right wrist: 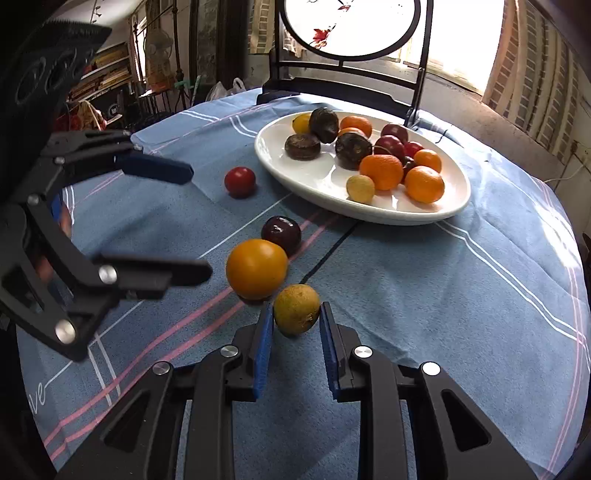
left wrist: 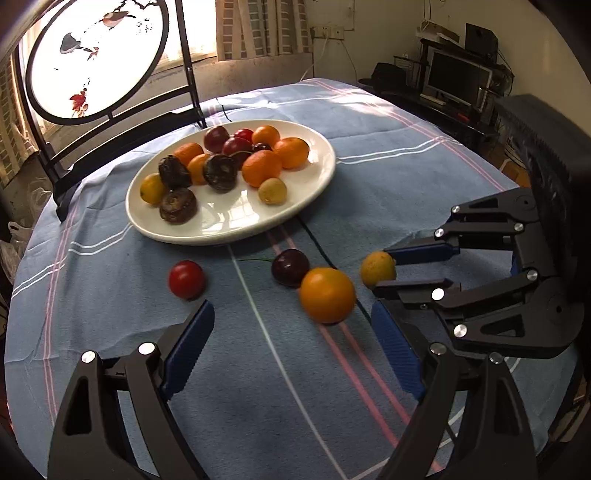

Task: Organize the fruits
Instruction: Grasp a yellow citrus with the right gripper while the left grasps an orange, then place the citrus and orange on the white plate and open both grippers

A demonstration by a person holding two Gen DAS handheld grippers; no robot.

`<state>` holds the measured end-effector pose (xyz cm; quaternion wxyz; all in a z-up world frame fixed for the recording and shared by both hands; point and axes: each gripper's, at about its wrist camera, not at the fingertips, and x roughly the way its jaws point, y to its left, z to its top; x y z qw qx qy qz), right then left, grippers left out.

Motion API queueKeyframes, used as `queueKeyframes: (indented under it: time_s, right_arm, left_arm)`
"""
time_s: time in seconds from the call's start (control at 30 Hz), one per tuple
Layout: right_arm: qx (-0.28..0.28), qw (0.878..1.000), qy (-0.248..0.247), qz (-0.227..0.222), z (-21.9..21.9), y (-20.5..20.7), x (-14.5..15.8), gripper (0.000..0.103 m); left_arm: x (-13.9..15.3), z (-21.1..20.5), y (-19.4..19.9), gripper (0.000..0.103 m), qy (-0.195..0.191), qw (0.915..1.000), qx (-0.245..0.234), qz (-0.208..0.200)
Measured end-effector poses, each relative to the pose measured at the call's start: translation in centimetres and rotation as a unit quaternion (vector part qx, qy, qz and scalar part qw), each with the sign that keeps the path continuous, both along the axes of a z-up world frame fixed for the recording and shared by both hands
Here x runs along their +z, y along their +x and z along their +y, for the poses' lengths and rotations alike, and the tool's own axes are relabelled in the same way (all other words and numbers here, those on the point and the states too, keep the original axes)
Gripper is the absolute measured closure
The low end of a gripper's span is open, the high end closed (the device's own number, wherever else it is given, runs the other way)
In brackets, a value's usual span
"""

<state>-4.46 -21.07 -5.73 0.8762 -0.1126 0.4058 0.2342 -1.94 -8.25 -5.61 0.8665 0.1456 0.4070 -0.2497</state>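
A white oval plate (left wrist: pixel 236 225) (right wrist: pixel 436 214) holds several oranges, cherries, dark fruits and small yellow fruits. On the blue cloth lie a red tomato (left wrist: pixel 186 279) (right wrist: pixel 240 181), a dark cherry (left wrist: pixel 290 267) (right wrist: pixel 281 230) and an orange fruit (left wrist: pixel 327 295) (right wrist: pixel 256 268). My right gripper (right wrist: pixel 296 314) (left wrist: pixel 384 268) is shut on a small yellow-brown fruit (right wrist: pixel 296 309) (left wrist: pixel 377 268), low at the cloth. My left gripper (left wrist: pixel 291 325) (right wrist: pixel 199 221) is open and empty, just short of the orange fruit.
A black stand with a round painted screen (left wrist: pixel 96 59) (right wrist: pixel 351 29) stands behind the plate. The table edge curves away on all sides. A desk with a monitor (left wrist: pixel 458 77) stands beyond the table.
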Motion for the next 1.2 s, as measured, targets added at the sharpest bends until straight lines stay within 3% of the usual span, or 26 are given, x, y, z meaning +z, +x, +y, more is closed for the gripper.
queueKeyframes:
  time_s: [0.1, 0.17, 0.33, 0.53, 0.7, 0.87, 1.0, 1.1, 1.2]
  right_arm:
    - [-0.034, 0.999, 0.028, -0.007, -2.2, 0.2, 0.7, 0.078]
    - [-0.043, 0.998, 0.038, -0.009, -2.9, 0.3, 0.7, 0.077]
    - [-0.035, 0.999, 0.037, -0.008, -2.6, 0.3, 0.5, 0.077]
    - [-0.031, 0.999, 0.04, -0.011, -2.4, -0.2, 0.8, 0.077]
    - [-0.03, 0.998, 0.049, -0.024, -1.7, -0.4, 2.1, 0.078]
    - [-0.047, 0.993, 0.069, -0.079, -1.9, -0.1, 6.4, 0.078]
    - [-0.072, 0.982, 0.103, -0.138, -1.8, 0.9, 10.0, 0.078]
    - [-0.087, 0.976, 0.128, -0.153, -1.6, 2.2, 11.5, 0.077]
    - [-0.082, 0.977, 0.125, -0.15, -0.8, 4.0, 11.9, 0.077]
  left_arm:
    - [-1.3, -1.8, 0.5, 0.029, 0.007, 0.9997, 0.002, 0.023]
    - [-2.2, -2.5, 1.3, 0.044, 0.006, 0.9989, 0.013, 0.045]
    - [-3.0, -2.6, 2.6, 0.065, -0.012, 0.9971, 0.037, 0.066]
    - [-1.7, -1.2, 0.9, 0.065, -0.004, 0.9986, 0.029, 0.044]
    - [1.4, 1.2, 0.8, 0.066, 0.012, 0.9984, 0.051, -0.022]
    - [6.0, 2.9, 3.1, 0.066, 0.018, 0.9901, 0.096, -0.1]
    - [9.0, 3.2, 5.0, 0.066, 0.007, 0.9797, 0.125, -0.156]
    - [10.0, 3.0, 6.4, 0.066, -0.011, 0.977, 0.132, -0.167]
    - [10.0, 2.4, 7.6, 0.066, -0.01, 0.9756, 0.132, -0.175]
